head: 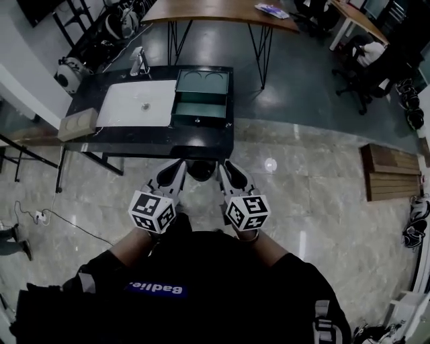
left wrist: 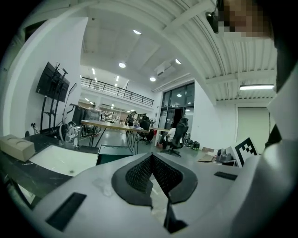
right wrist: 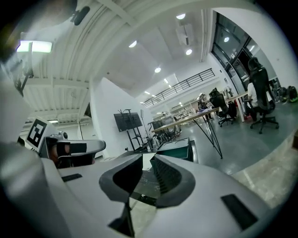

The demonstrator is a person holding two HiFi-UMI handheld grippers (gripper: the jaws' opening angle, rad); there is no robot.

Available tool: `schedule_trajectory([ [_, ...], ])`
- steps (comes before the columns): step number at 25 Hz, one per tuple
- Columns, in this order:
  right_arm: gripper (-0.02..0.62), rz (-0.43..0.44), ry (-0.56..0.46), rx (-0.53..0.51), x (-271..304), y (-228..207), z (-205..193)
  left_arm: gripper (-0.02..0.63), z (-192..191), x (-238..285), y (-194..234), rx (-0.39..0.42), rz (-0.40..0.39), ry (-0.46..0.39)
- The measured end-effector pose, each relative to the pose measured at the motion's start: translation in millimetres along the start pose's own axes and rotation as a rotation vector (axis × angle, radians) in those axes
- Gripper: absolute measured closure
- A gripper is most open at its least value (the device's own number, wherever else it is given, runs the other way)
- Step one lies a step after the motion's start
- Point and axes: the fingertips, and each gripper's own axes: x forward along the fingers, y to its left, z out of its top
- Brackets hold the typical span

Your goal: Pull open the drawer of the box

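The dark green box (head: 201, 82) stands on the black table (head: 154, 139), right of a white panel (head: 134, 104). Its drawer (head: 199, 111) is pulled out toward me, the inside showing and a small knob on its front. Both grippers hang close to my body, short of the table's near edge and well clear of the box. My left gripper (head: 180, 165) (left wrist: 151, 155) is shut, its tips touching with nothing between them. My right gripper (head: 226, 166) (right wrist: 146, 156) shows a narrow gap between its tips and is empty. The box appears beyond each pair of jaws (left wrist: 114, 151) (right wrist: 179, 148).
A faucet (head: 138, 62) and a beige block (head: 77, 123) sit on the table's left part. A dark round object (head: 201, 170) lies under the table's near edge. A wooden table (head: 215, 10) stands behind, office chairs (head: 366, 67) at the back right, and wooden slats (head: 393, 171) at the right.
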Motion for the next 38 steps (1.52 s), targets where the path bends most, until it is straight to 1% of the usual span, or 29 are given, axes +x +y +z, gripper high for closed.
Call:
schedule_trajectory([
  [2, 0.526, 0.011, -0.002, -0.016, -9.2, 7.1, -0.2, 0.604, -1.7, -8.9, -18.9, 0.048, -0.015, 0.011],
  [5, 0.526, 0.022, -0.013, -0.05, -25.2, 22.8, 2.5, 0.604, -7.7, -23.5, -47.3, 0.103, -0.067, 0.033],
  [9, 0.528, 0.043, -0.06, -0.118, -41.5, 48.0, 15.1, 0.604, -15.9, -34.3, -64.7, 0.097, -0.149, 0.06],
  [12, 0.528, 0.05, -0.084, -0.152, -47.7, 69.4, 21.5, 0.604, -7.8, -46.8, -59.5, 0.09, -0.175, 0.037],
  [14, 0.528, 0.061, -0.097, -0.194, -50.5, 88.1, 26.0, 0.604, 0.9, -58.9, -54.1, 0.093, -0.185, 0.011],
  [18, 0.528, 0.094, -0.118, -0.272, -53.9, 127.9, 31.6, 0.604, 13.2, -80.3, -46.5, 0.147, -0.219, -0.035],
  [21, 0.528, 0.111, -0.132, -0.316, -51.1, 147.1, 32.5, 0.604, 18.7, -90.5, -47.2, 0.162, -0.249, -0.057],
  [24, 0.528, 0.128, -0.119, -0.334, -47.6, 161.1, 27.2, 0.604, 17.8, -96.9, -48.2, 0.167, -0.28, -0.066],
  [27, 0.529, 0.122, -0.109, -0.335, -46.3, 166.4, 20.9, 0.604, 12.7, -99.8, -44.5, 0.161, -0.296, -0.052],
  [29, 0.578, 0.118, -0.101, -0.332, -45.4, 169.1, 20.4, 0.604, 11.3, -102.4, -43.4, 0.152, -0.306, -0.053],
  [31, 0.595, 0.124, -0.093, -0.339, -42.6, 172.3, 20.2, 0.604, 12.3, -103.8, -40.8, 0.154, -0.313, -0.068],
  [38, 0.595, 0.126, -0.06, -0.334, -33.6, 180.5, 9.6, 0.604, 3.2, -109.7, -31.7, 0.155, -0.326, -0.033],
])
